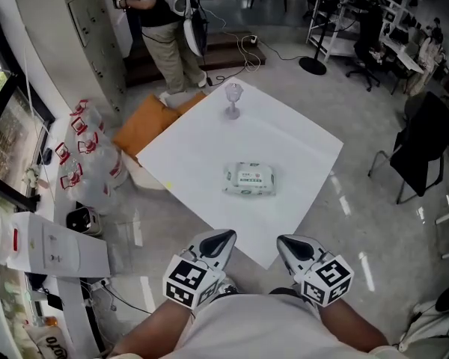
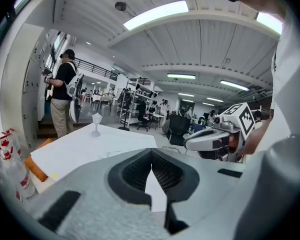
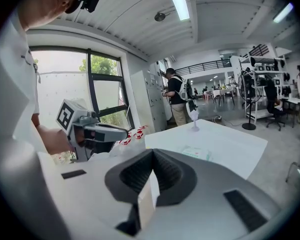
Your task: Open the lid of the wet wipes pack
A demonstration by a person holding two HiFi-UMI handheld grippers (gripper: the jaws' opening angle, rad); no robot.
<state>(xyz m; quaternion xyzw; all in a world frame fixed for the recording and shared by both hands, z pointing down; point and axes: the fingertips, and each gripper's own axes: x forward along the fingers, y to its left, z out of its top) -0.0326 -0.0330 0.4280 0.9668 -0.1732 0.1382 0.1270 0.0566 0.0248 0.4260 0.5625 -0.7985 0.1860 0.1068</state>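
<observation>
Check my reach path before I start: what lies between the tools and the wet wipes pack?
Only bare white table lies between the left tool, the right tool and the wet wipes pack; the head view shows it.

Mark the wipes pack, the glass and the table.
wipes pack (image 1: 248,179): head view, middle of its top face.
glass (image 1: 233,93): head view, its bowl.
table (image 1: 292,137): head view, bare top to the right of the pack.

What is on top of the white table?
A wet wipes pack near the middle and a stemmed glass near the far corner. What lies under the pack is covered.
</observation>
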